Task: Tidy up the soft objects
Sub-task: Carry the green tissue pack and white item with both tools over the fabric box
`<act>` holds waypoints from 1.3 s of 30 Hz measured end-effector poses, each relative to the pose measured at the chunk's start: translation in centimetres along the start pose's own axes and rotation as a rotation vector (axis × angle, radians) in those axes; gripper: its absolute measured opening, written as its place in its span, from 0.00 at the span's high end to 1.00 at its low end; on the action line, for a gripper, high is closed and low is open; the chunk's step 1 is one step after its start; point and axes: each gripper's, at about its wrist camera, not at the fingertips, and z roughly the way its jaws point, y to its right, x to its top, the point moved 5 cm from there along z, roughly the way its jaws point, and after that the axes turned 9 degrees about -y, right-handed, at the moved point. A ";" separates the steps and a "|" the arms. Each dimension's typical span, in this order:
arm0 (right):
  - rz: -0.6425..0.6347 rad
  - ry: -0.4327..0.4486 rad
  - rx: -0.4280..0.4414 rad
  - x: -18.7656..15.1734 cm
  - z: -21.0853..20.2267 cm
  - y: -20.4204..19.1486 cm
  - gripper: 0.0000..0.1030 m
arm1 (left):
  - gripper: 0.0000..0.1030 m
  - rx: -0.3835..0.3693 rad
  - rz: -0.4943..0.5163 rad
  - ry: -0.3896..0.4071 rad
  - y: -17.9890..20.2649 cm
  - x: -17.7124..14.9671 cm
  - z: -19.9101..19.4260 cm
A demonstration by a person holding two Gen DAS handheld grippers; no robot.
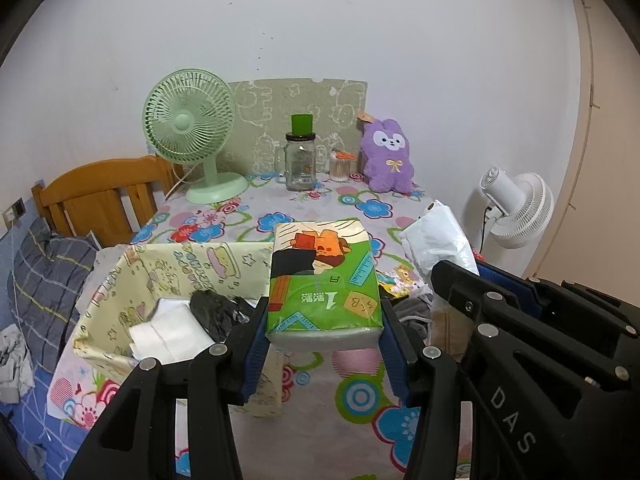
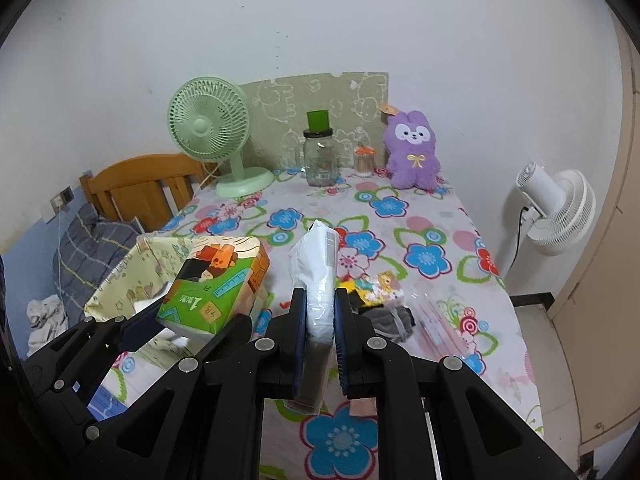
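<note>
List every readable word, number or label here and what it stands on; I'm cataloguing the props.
"DAS": on the black body of the right claw, seen from the left wrist view.
"1" and "4B", upside down: on the green tissue pack held in the left claw.
Small characters beside the "1": too blurred to read.
Print on the glass jar: too small to read.

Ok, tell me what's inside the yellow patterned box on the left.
Inside the yellow patterned box lie a white folded item and a crumpled black item. The held tissue pack and the left gripper cover the box's right part, so anything there is hidden.
</note>
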 end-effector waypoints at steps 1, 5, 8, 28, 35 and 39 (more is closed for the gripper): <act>-0.001 0.001 0.001 0.2 0.1 -0.2 0.84 | 0.49 0.001 -0.002 0.001 -0.2 0.1 -0.1; -0.005 0.004 0.011 0.8 0.3 -1.3 0.84 | 0.49 0.010 -0.009 0.004 -1.3 0.6 -0.2; -0.010 0.006 0.019 1.3 0.7 -2.1 0.84 | 0.49 0.012 -0.018 0.005 -2.2 0.8 -0.1; -0.061 -0.028 0.101 3.6 5.2 -8.5 0.84 | 0.49 0.067 -0.047 -0.024 -8.9 1.8 2.1; -0.081 -0.054 0.130 3.8 7.5 -10.4 0.84 | 0.49 0.090 -0.066 -0.055 -11.3 1.7 3.9; -0.094 -0.072 0.143 3.9 9.0 -11.4 0.84 | 0.49 0.106 -0.066 -0.080 -12.5 1.5 5.2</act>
